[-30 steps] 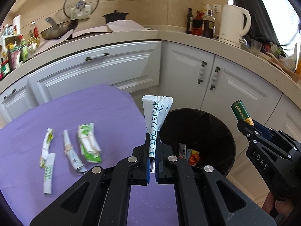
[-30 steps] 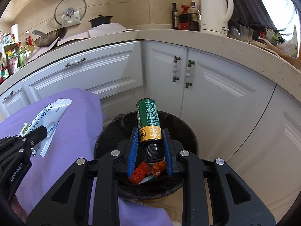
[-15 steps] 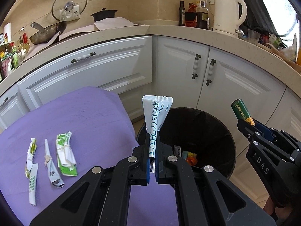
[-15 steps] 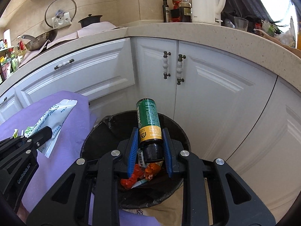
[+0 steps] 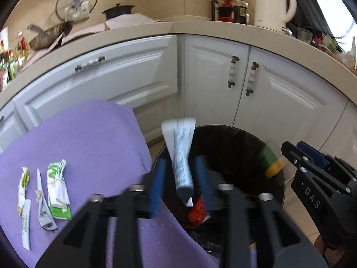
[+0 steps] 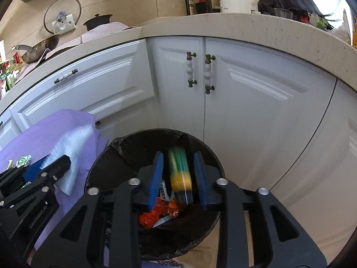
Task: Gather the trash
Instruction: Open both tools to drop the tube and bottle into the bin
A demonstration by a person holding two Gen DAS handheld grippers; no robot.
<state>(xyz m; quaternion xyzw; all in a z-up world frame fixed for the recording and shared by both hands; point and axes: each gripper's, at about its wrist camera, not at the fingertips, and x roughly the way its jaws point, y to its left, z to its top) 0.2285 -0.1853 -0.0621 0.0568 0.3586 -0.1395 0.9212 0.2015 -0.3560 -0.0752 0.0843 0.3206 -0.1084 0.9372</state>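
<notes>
Both grippers hang over a black trash bin [image 5: 247, 140] [image 6: 133, 143] with red and orange scraps inside. The jaws of my left gripper [image 5: 180, 167] are opening: a white and blue sachet [image 5: 180, 154] slips down between the blue pads, blurred, free of them. The jaws of my right gripper [image 6: 178, 169] are opening too: a green and yellow bottle [image 6: 179, 172] drops between its pads, blurred. In the left wrist view the right gripper [image 5: 296, 154] and the falling bottle [image 5: 271, 163] show at the right. In the right wrist view the left gripper [image 6: 51, 165] and sachet [image 6: 69, 154] show at the left.
A purple cloth [image 5: 84, 138] covers the table left of the bin, with several green and white wrappers [image 5: 57, 189] on it. White cabinet doors [image 6: 245, 93] stand right behind the bin. The counter above carries a kettle [image 5: 272, 2], bottles and a pan.
Both grippers went from shut to open over the bin. The sachet and the bottle have come loose and are dropping. Both hands have moved closer to the bin.
</notes>
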